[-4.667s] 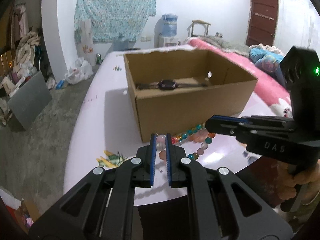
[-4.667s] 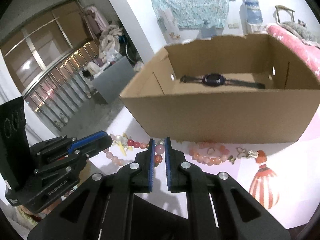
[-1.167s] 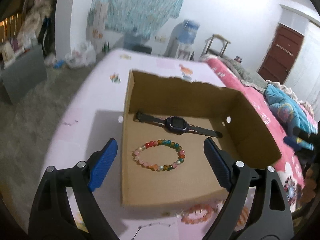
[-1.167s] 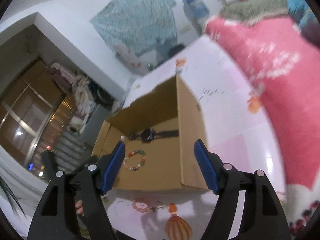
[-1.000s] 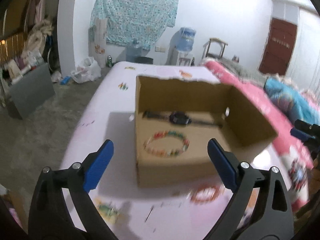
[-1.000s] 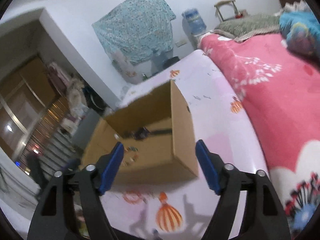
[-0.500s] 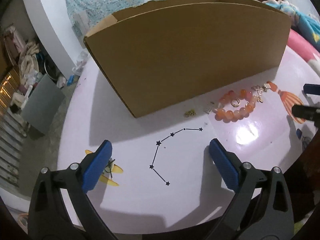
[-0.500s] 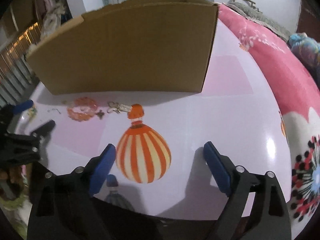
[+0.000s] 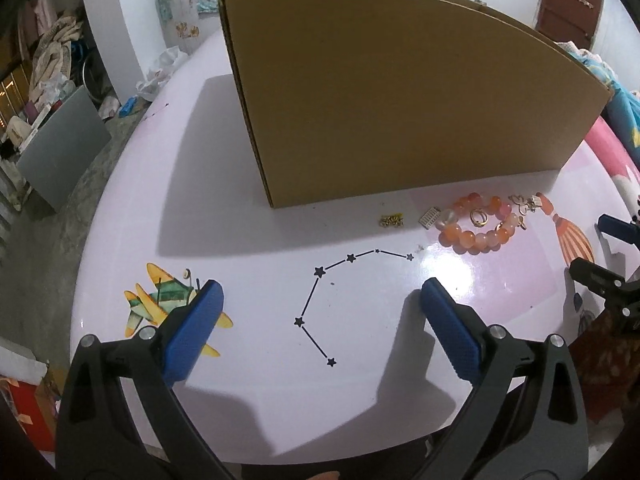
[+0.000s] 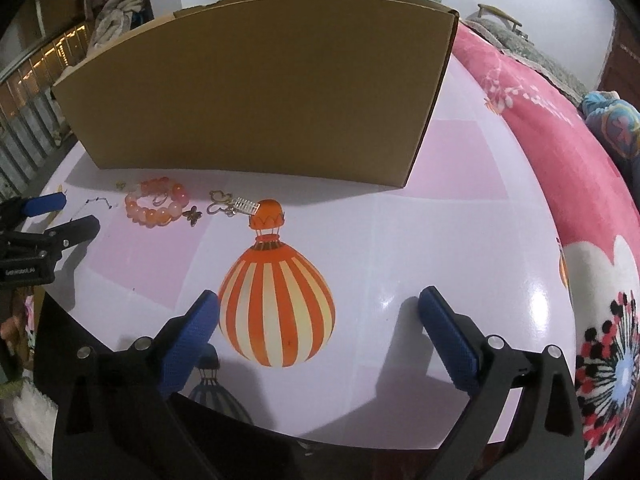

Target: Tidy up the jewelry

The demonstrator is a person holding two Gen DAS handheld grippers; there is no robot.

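Note:
An orange bead bracelet (image 9: 476,222) lies on the pink table just in front of the cardboard box (image 9: 400,112); it also shows in the right wrist view (image 10: 156,202). A gold ring (image 9: 479,217) sits inside the bracelet. Small gold charms (image 9: 524,205) and a butterfly clasp (image 10: 222,200) lie beside it, with a small gold piece (image 9: 392,221) to its left. My left gripper (image 9: 320,312) is open and empty, low over the table's front. My right gripper (image 10: 320,316) is open and empty over the balloon print. The box's inside is hidden.
The box (image 10: 256,96) stands across the table's middle. Printed pictures mark the table: a plane (image 9: 160,304), a star line (image 9: 328,292), a striped balloon (image 10: 276,300). A pink bed (image 10: 560,140) lies to the right. The table's front edge is just below both grippers.
Both grippers have dropped from above the box, where the multicolour bracelet was left beside the watch, to low over the table in front of it. In the last half second they barely moved.

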